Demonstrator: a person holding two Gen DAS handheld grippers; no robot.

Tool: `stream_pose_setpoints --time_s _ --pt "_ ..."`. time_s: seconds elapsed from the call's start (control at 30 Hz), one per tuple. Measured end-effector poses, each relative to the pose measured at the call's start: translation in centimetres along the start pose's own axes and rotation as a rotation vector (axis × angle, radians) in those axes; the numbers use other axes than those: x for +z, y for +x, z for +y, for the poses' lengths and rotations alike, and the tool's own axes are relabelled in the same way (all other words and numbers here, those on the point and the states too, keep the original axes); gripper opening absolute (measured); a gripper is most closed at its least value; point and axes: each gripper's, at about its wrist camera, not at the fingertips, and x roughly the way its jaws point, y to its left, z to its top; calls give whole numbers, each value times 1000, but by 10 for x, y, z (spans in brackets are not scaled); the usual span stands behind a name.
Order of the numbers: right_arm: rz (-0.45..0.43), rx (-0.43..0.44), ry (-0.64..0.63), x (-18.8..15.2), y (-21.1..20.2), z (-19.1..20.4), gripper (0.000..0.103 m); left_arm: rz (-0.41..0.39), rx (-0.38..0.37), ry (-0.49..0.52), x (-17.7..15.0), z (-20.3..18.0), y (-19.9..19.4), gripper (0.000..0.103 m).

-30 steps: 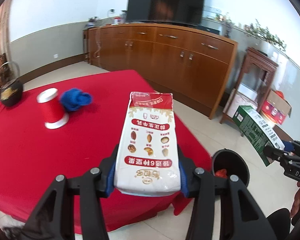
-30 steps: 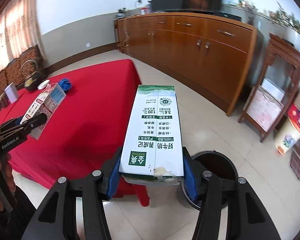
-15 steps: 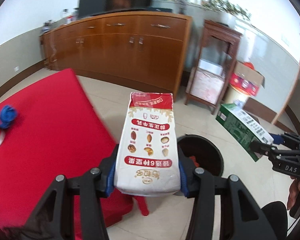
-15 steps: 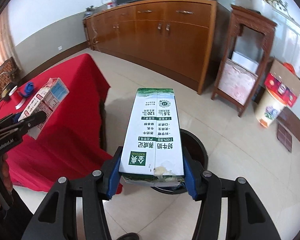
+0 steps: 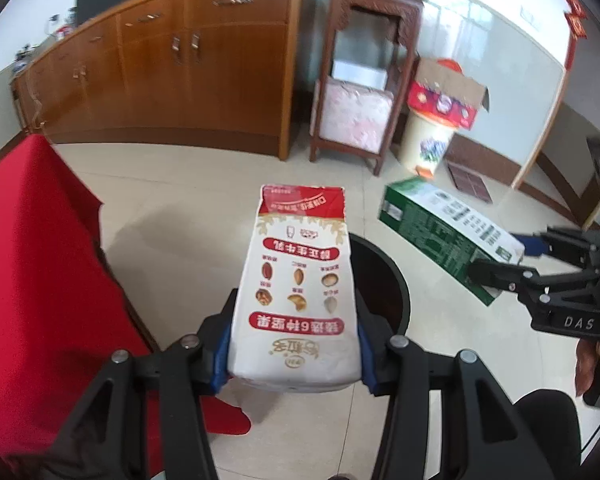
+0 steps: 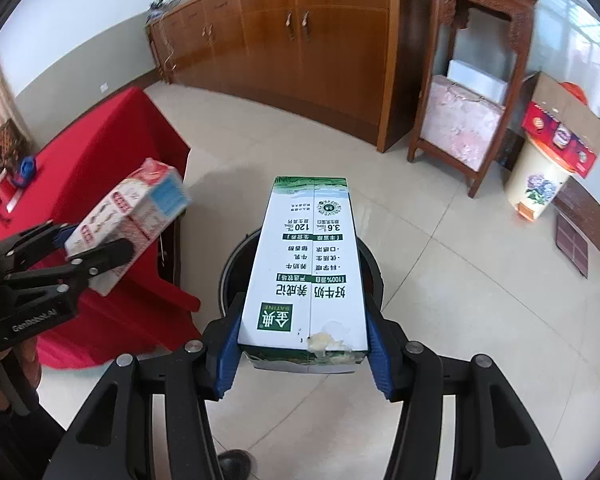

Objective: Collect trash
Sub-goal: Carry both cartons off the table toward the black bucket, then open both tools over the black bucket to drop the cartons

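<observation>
Your left gripper clamps a red-and-white nut-milk carton; your right gripper clamps a green-and-white milk carton, both above the black bin at 12 o'clock.

Both fisheye views are taken from above, angled down along the fingers at the near black bin; the far sideboard is shared.
</observation>
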Motion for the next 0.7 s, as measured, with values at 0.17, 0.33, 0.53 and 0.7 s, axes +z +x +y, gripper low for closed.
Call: stream_pose_setpoints --time_s 0.17,0.33,0.53,0.7 --pt "51 37 -42 -4 33 -11 56 80 -22 22 -2 -8 41 51" --pt "111 75 -93 -10 76 -20 56 129 -48 10 -3 -7 76 51" --pt "136 129 -174 -11 126 -24 83 160 -44 -90 -11 4 102 90" --pt "153 3 -124 -21 150 -41 103 137 35 -134 -25 16 96 98"
